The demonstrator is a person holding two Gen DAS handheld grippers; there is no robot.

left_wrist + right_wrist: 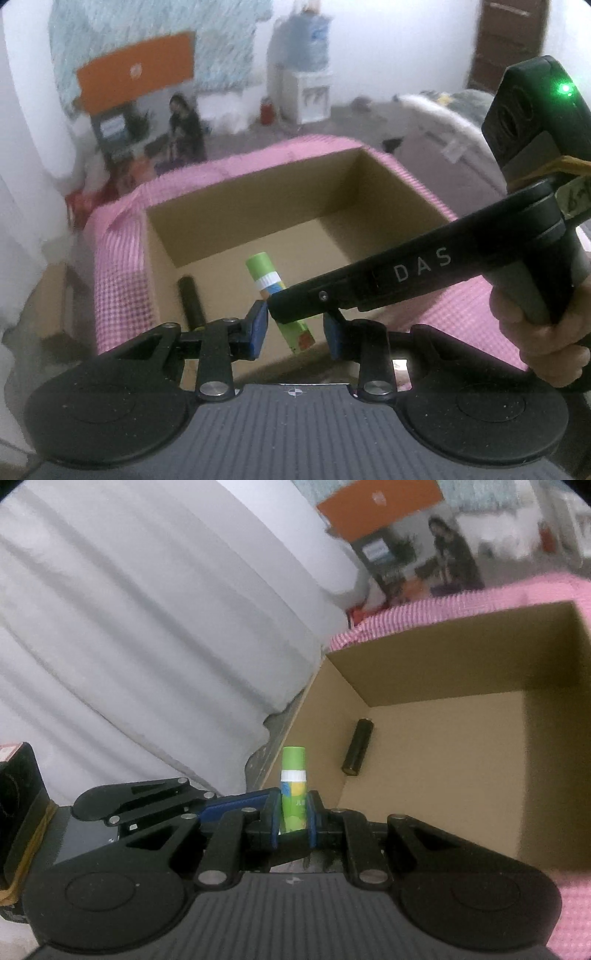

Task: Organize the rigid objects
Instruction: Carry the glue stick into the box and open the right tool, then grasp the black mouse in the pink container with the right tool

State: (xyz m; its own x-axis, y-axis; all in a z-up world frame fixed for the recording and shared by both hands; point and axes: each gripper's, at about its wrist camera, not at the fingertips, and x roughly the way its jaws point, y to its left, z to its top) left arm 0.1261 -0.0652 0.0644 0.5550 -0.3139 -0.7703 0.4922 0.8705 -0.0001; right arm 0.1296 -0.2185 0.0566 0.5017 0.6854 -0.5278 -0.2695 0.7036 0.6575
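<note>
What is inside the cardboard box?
A black cylinder lies on the floor of the cardboard box. The right gripper holds a green glue stick at the near edge. The grippers hide the nearest floor.

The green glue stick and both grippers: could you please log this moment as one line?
right gripper: shut on green glue stick | left gripper: open, empty | black cylinder: lying in cardboard box

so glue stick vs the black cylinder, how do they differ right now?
The glue stick is green with a white band and printed label; the black cylinder is plain dark. The glue stick is clamped in the right gripper above the cardboard box; the black cylinder lies loose on the box floor. Both are slim, rigid cylinders.
</note>
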